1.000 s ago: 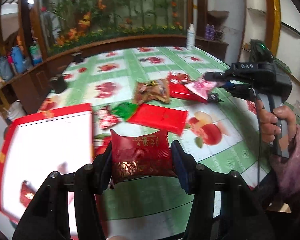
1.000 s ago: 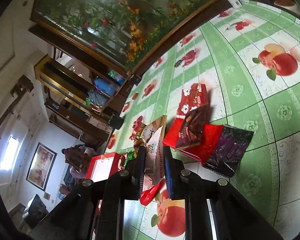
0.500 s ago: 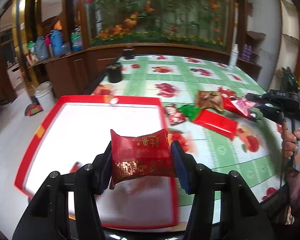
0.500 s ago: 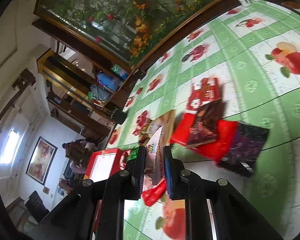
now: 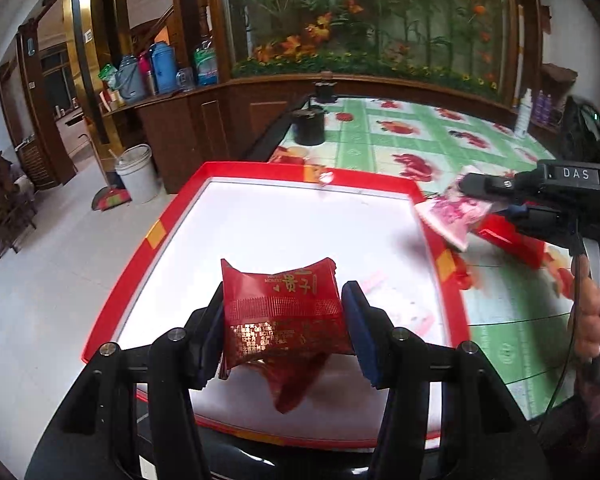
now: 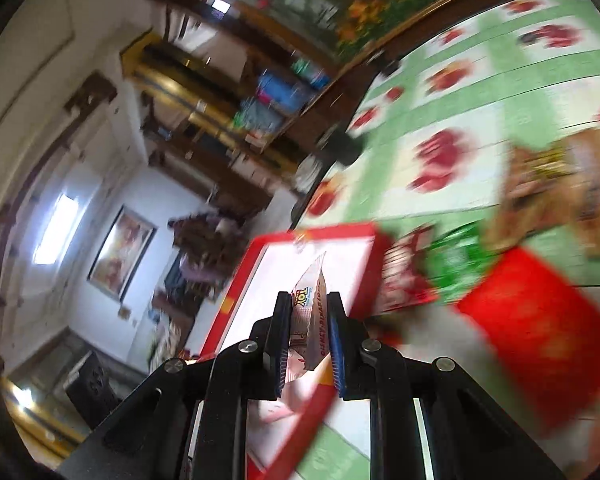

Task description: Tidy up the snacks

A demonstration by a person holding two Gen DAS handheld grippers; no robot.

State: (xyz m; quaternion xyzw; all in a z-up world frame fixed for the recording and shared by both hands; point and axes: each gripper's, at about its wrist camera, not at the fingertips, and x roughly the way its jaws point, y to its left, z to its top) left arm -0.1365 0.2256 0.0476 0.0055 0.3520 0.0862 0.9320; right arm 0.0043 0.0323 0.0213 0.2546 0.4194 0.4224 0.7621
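Left wrist view: left gripper pinches a red snack packet with gold print between both pads, packet held flat-on to the camera, above the near part of the tray. Tray is red-rimmed with a white floor and sits on the green fruit-print tablecloth; a darker red wrapper shows just under the held packet, whether it lies on the tray floor cannot be told. Right gripper enters from the right, clamped on a pink packet at the tray's right rim.

Right wrist view (blurred): right gripper closed on a thin pink-white packet, edge-on, over the tray. Red, green and brown packets lie on the cloth beside the tray
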